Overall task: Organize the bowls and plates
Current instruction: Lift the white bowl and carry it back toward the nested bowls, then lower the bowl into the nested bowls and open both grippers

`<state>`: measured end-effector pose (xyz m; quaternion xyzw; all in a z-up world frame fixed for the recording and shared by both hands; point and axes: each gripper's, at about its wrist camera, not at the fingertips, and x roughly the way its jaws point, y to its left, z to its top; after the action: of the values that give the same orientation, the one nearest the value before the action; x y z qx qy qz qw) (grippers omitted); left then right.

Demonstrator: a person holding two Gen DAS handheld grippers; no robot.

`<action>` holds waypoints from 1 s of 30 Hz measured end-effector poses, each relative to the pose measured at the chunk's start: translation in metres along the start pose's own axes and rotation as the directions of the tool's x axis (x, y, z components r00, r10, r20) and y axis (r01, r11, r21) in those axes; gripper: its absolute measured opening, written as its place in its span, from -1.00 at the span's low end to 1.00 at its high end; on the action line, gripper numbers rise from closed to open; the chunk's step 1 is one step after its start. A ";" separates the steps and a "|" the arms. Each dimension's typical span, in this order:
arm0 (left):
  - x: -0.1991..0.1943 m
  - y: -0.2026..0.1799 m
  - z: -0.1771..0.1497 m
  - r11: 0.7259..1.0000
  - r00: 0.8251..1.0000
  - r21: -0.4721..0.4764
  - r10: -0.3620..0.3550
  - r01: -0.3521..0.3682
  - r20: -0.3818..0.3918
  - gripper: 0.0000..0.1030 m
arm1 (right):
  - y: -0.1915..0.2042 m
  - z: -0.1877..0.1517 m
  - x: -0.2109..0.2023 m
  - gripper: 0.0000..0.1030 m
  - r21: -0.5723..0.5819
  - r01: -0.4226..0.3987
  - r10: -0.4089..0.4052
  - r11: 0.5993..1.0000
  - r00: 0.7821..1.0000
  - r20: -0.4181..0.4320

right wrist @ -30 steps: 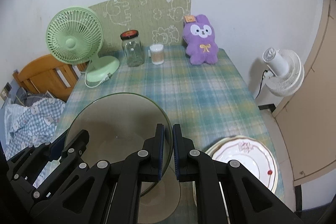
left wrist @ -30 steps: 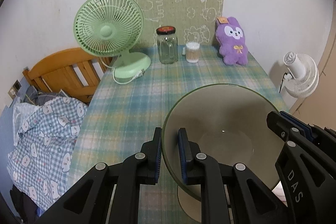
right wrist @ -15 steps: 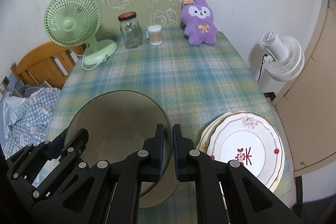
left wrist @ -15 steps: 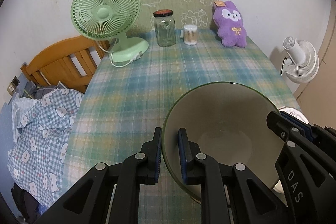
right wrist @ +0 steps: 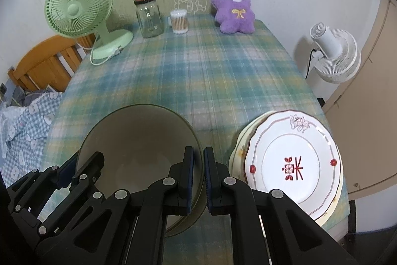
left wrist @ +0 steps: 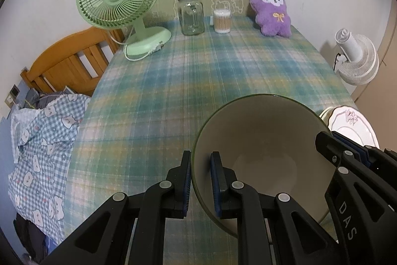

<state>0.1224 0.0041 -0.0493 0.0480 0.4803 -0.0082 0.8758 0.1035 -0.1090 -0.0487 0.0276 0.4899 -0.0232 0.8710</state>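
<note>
While both grippers clamp it, the bowl sits in the lower middle of the left wrist view, and it is empty inside, cream with a dark green rim. The left gripper is closed on the bowl's left rim, one pad inside and one outside. The right gripper is closed on the opposite rim in the same way.

At the lower right of the right wrist view a stack of plates lies on the table, just beside the bowl; the top plate is white with a red pattern and carries nothing.

At the far edge, in the upper part of the frame, a glass jar with a dark lid looks empty, and a small container beside it holds cotton swabs. A green fan stands at the upper left and a purple plush rabbit at the upper right. Between them and the bowl the checked cloth is bare.
</note>
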 end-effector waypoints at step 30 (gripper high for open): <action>0.007 -0.013 -0.003 0.999 0.999 0.014 -0.038 0.039 -0.034 -0.07 | -0.009 0.003 0.016 -0.62 -0.034 -0.007 0.005 0.999 0.997 -0.073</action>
<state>0.1228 -0.0081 -0.0581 0.0451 0.4958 -0.0278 0.8668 0.1139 -0.1185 -0.0614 0.0148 0.5216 -0.0112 0.8530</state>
